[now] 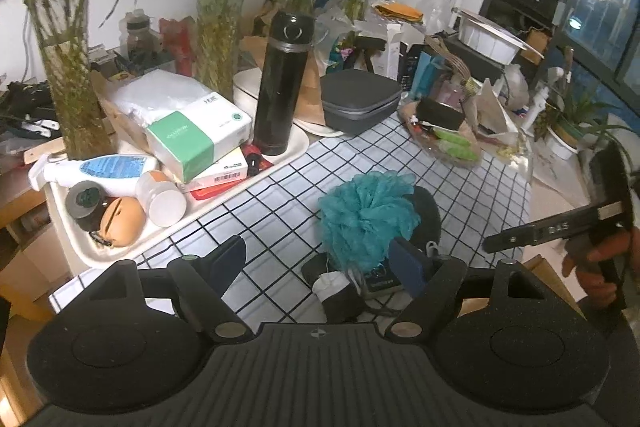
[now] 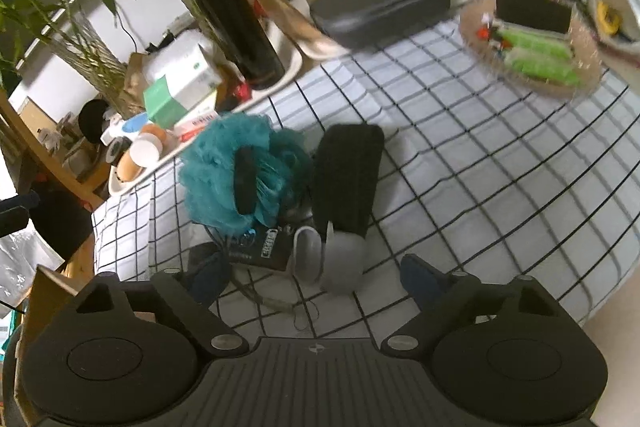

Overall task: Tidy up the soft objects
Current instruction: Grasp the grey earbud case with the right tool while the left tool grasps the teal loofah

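Left wrist view: left gripper [image 1: 320, 259] jaws spread wide, nothing between the pads, hovering over the checked cloth [image 1: 472, 179]. Teal bath pouf [image 1: 366, 215] sits just ahead at 1 o'clock of centre, resting on the cloth and apart from both fingers, though the right fingertip overlaps its lower edge in the picture. A dark knitted piece [image 1: 430, 213] shows behind the pouf at its 3 o'clock. Small pile of dark and pale soft items [image 1: 340, 291] lies at the pouf's 6 o'clock, between the fingers. White tray [image 1: 96, 255] at 9 o'clock holds a black flask [image 1: 280, 83], a green-and-white box [image 1: 196, 139] and a spray bottle [image 1: 96, 171]. Grey zip case [image 1: 360, 103] at 12 o'clock. Right gripper [image 1: 560, 227] enters at 3 o'clock with the person's hand [image 1: 600, 267] on it; jaw state unreadable here.

Right wrist view: right gripper [image 2: 316, 279] jaws apart, released, holding nothing. Frame is motion-blurred. Pouf [image 2: 240, 171] at 11 o'clock of centre with a black strip [image 2: 245, 183] across it. Dark knitted piece [image 2: 346, 179] touching the pouf's 3 o'clock side. Grey pouch [image 2: 344, 263] lies between the fingers, close but not touched. Flask [image 2: 232, 19] and tray [image 2: 292, 67] at 11 o'clock, zip case [image 2: 380, 3] at 12 o'clock, a dish with green items [image 2: 536, 59] at 2 o'clock.
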Demonstrator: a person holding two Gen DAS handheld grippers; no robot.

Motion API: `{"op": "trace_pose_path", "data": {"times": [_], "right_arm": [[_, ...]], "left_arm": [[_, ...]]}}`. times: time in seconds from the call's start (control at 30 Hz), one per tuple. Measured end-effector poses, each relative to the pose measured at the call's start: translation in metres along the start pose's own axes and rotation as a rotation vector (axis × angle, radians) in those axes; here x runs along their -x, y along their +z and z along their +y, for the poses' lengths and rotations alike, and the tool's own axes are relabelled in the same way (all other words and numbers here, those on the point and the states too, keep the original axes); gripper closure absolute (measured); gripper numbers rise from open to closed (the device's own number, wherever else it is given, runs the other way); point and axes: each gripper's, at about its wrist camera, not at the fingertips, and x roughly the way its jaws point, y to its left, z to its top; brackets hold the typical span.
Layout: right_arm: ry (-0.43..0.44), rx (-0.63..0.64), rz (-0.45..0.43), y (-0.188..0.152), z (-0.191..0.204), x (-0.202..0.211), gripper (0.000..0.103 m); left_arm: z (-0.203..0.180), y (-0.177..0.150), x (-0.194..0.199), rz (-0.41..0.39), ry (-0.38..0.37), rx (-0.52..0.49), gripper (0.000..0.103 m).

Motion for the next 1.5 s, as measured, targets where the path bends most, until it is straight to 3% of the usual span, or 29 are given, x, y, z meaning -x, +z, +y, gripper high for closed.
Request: {"op": "trace_pose_path", "data": {"times": [0.6,0.83,1.0,1.27,1.5], "right_arm": [[0.031,-0.045,0.105,0.008,-0.019,-0.076,0.036],[0.033,-0.059,0.135,0.004,-0.021,-0.09,0.051],[0.027,-0.051,0.16,0.001,-0.023,-0.097,0.066],[0.024,-0.063,0.177,0.0,-0.024,-0.102,0.067],[0.016,-0.058,0.18,0.002,-0.023,-0.102,0.068]], "left_arm": [[0.006,0.029,-0.063,0.061,-0.154,-0.245,0.025],[0.002,0.04,-0.104,0.098,-0.246,-0.321,0.024],[-0.001,0.043,-0.138,0.142,-0.284,-0.342,0.017],[-0.011,0.038,-0.187,0.239,-0.37,-0.371,0.012],[-0.01,0.034,-0.22,0.304,-0.398,-0.327,0.012]]}}
